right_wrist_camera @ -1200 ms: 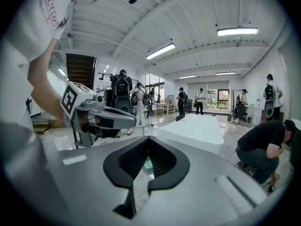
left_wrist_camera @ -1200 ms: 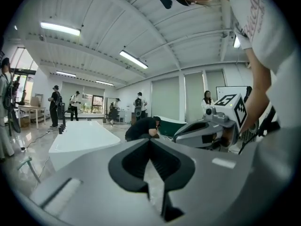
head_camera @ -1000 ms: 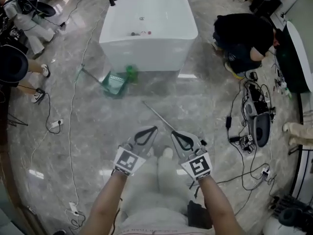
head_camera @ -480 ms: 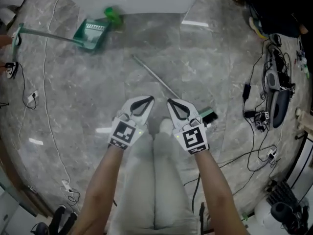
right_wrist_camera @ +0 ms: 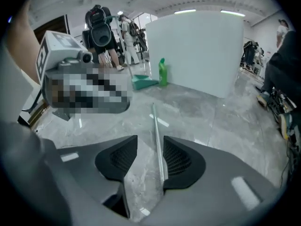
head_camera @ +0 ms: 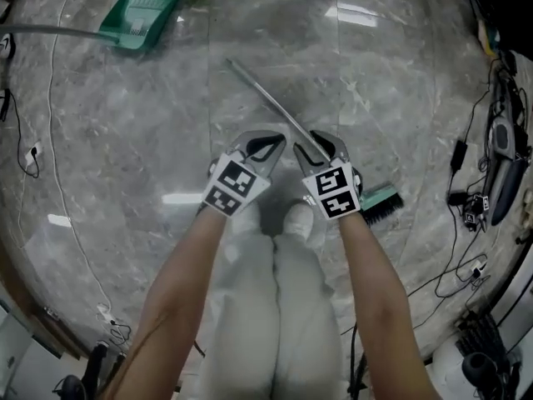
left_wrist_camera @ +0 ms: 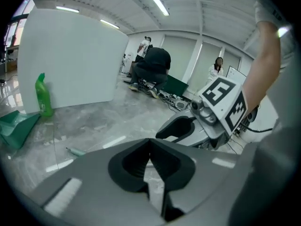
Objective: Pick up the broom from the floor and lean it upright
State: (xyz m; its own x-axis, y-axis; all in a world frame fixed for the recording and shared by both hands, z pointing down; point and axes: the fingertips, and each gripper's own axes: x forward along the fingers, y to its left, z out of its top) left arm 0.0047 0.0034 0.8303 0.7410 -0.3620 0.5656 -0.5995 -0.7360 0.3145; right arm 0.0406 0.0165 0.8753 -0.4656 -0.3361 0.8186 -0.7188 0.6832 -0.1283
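Right gripper view: right tongs (right_wrist_camera: 150, 137) are straddling handle (right_wrist_camera: 157, 141).
Jaws just opening, not yet pinching; left tongs (left_wrist_camera: 149, 139) sitting shut, empty. Handle is needing centring before squeezing.

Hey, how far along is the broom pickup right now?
Nothing is finished: the broom lies flat on the floor. In hand: the right gripper straddles its handle, jaws just been opening, not gripping; the left gripper is shut and empty. Left: clamp, lift, lean it upright.
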